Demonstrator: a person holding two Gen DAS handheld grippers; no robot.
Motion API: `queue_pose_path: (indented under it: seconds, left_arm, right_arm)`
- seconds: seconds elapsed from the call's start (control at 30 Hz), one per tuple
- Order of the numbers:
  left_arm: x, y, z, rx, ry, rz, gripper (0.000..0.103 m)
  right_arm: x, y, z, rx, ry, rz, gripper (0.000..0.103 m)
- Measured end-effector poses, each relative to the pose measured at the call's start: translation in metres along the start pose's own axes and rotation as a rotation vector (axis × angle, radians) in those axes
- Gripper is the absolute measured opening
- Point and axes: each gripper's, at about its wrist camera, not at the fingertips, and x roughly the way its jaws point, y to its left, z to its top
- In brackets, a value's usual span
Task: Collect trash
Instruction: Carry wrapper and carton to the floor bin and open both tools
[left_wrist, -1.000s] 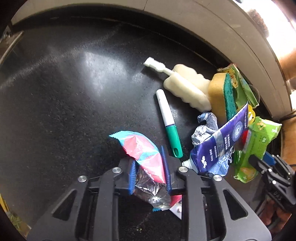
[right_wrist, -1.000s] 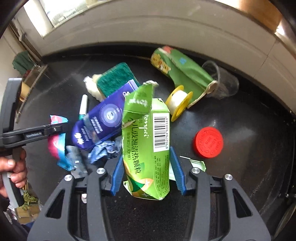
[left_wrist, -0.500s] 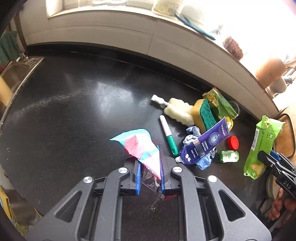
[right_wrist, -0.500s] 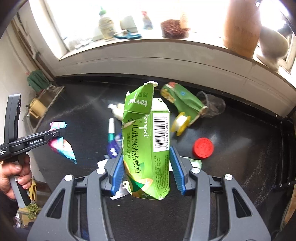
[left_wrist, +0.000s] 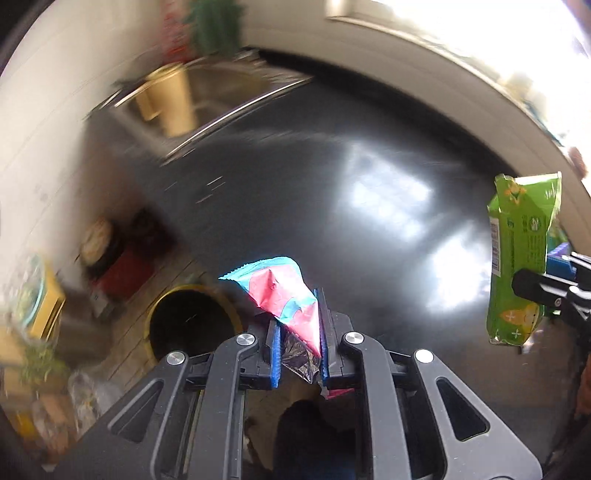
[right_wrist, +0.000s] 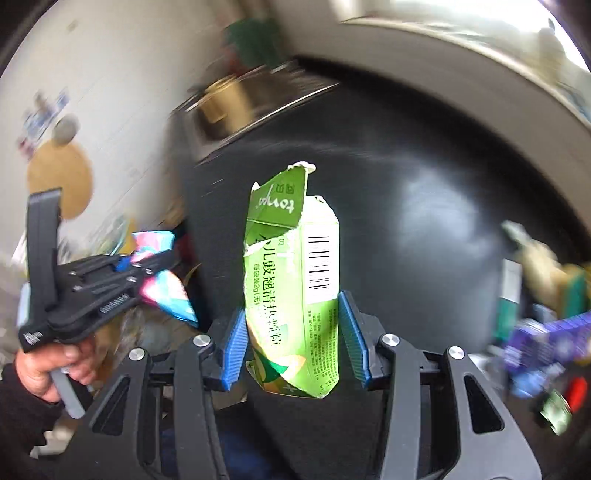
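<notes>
We find both grippers loaded and clear of the counter (left_wrist: 303, 192). The left gripper (left_wrist: 297, 347) has its jaws drawn narrow on a pink wrapper (left_wrist: 280, 291), crinkled foil pinched between the blue pads. The right gripper (right_wrist: 291, 343) clamps a torn green carton (right_wrist: 295, 291) at mid width, the carton standing upright between the pads.

Progress: two pieces are picked up, neither yet disposed of. A dark bin (left_wrist: 188, 325) with a yellow rim sits on the floor just beyond the counter edge, below and left of the wrapper; we judge it the destination. More litter remains on the counter at the right edge of the right wrist view, including a purple pack (right_wrist: 554, 339); the blur hides the detail.

Against the frames a second ago: both tools then sat low over the litter pile; now the sink (left_wrist: 221, 99) and the bin are in sight instead. The left jaws tightened on the wrapper early in that second; the right jaws are unchanged.
</notes>
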Motion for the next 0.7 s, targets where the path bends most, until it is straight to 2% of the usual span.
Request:
queue_pose_path:
  seconds: [0.13, 0.17, 0.33, 0.5, 0.67, 0.7]
  left_arm:
    - [0.025, 0.092, -0.041, -0.16, 0.052, 0.049, 0.014]
    - [0.033, 0.109, -0.049, -0.193, 0.063, 0.052, 0.014]
    - [0.08, 0.185, -0.078, -0.308, 0.083, 0.059, 0.015]
    - [0.122, 0.231, -0.092, -0.419, 0.085, 0.009, 0.015]
    - [0.15, 0.243, -0.091, -0.402, 0.099, 0.014, 0.016]
    - [0.154, 0.246, -0.091, -0.408, 0.104, 0.007, 0.02]
  right_arm:
    - [0.08, 0.095, 0.023, -0.142, 0.121, 0.132, 0.047]
    - [0.102, 0.121, 0.028, -0.181, 0.15, 0.147, 0.047]
    - [0.189, 0.197, 0.041, -0.273, 0.254, 0.17, 0.047]
    - [0.26, 0.244, 0.048, -0.319, 0.332, 0.134, 0.047]
    - [0.298, 0.266, 0.057, -0.348, 0.368, 0.105, 0.049]
    - [0.305, 0.269, 0.058, -0.358, 0.375, 0.093, 0.049]
